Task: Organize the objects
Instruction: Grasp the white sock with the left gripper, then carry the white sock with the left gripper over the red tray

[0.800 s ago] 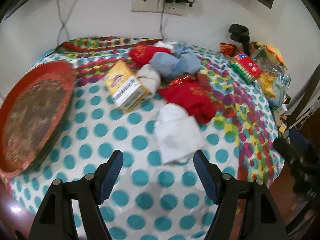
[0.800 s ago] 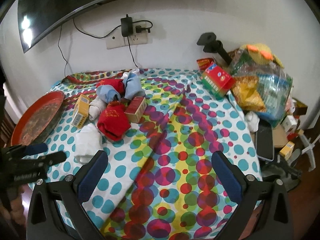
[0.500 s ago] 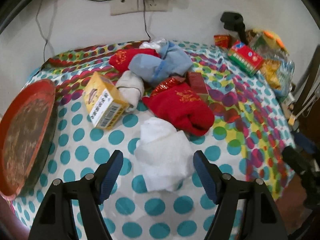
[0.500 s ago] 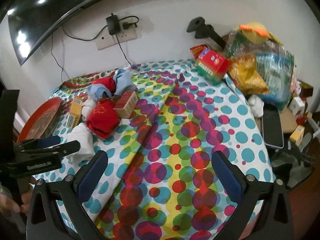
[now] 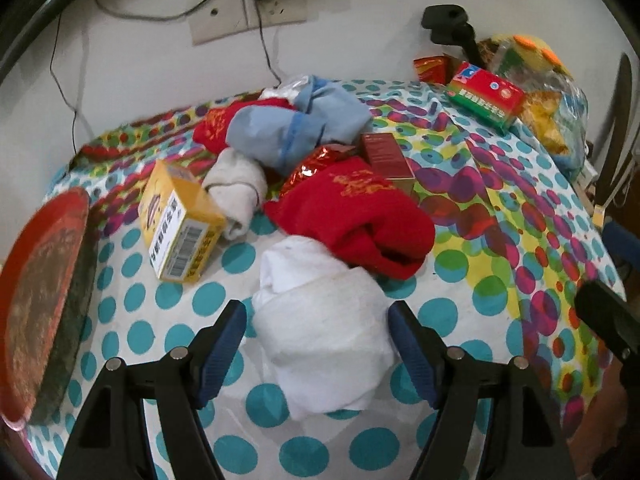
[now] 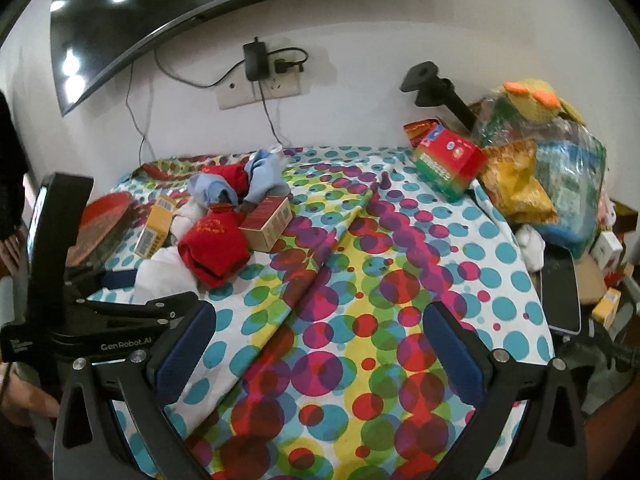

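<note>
Far left, the red tray [image 5: 44, 300] lies at the desk's [image 5: 460, 304] edge on the dotted cloth; next to it the yellow box [image 5: 180, 228] sits tilted, barcode end toward us; a grey sock [image 5: 238, 188] touches its far side; behind that, blue socks [image 5: 296, 128] are heaped over a red one. Centre now: the left tool [image 5: 316, 328] is spread wide, its blue pads on either side of the white sock [image 5: 324, 332], the left pad just beside it, the right pad near it, nothing clamped; the red sock [image 5: 360, 216] overlaps the white one's far edge; a dark red box [image 5: 386, 156] lies just behind it with a foil wrapper [image 5: 316, 164] beside. Further right, a red-and-green box [image 5: 486, 96] leans by the snack bags [image 5: 556, 112] at the wall.

From the right wrist: the left tool [image 6: 120, 288] shows at the left, straddling the white sock [image 6: 160, 272]; the right tool [image 6: 320, 344] hangs wide over bare cloth, well apart from the sock pile, gripping nothing; a phone [image 6: 560, 292] lies at the far right edge.
</note>
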Available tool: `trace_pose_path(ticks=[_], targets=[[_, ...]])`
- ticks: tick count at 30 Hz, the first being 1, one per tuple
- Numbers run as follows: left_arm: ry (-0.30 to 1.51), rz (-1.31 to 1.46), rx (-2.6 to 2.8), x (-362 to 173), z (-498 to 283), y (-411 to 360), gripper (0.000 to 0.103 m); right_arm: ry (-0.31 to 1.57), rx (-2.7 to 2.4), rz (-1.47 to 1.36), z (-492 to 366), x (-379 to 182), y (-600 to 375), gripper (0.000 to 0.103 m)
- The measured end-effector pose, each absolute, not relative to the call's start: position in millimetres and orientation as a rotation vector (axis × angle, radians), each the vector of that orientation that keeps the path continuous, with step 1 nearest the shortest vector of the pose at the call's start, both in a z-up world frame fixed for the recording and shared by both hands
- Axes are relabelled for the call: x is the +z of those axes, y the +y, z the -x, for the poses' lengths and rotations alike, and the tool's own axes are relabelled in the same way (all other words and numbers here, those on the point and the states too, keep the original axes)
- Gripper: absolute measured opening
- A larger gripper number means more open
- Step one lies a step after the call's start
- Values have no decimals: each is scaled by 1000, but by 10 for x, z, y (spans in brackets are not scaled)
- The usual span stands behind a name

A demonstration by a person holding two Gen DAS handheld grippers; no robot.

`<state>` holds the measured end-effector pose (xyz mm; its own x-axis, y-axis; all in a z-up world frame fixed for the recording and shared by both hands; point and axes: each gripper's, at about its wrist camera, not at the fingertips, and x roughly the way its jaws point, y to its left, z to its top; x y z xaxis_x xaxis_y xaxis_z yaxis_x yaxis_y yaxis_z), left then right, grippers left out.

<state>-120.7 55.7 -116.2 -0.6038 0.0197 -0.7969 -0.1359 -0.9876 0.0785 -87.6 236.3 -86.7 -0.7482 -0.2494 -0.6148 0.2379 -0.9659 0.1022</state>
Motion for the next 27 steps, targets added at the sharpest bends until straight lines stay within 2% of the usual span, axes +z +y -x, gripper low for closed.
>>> trace_pose_path(ticks=[2,4,9,14,22,27], targets=[[247,1317,2750,-1142,1173,587,73,-8,-2724,-959,881,-886,2370,103],[296,1272,2744,-1126,1141,628,52,-28,-2724,-955,889,-898,2411,103],[337,1259,2710,-1089,1124,671,42,-63,-2712,-964,935,-923,2458,103],[267,1283,2684,-1038,1097,575,40,-75,-2674,-1005,999,-964,2380,103],[256,1285,2692,-907,945,327,40,1,-2610,-978,1114,-885,2070,103],[257,1263,2744,-757,836,52,40,93,-2537,-978,1255,-878,1745,94]])
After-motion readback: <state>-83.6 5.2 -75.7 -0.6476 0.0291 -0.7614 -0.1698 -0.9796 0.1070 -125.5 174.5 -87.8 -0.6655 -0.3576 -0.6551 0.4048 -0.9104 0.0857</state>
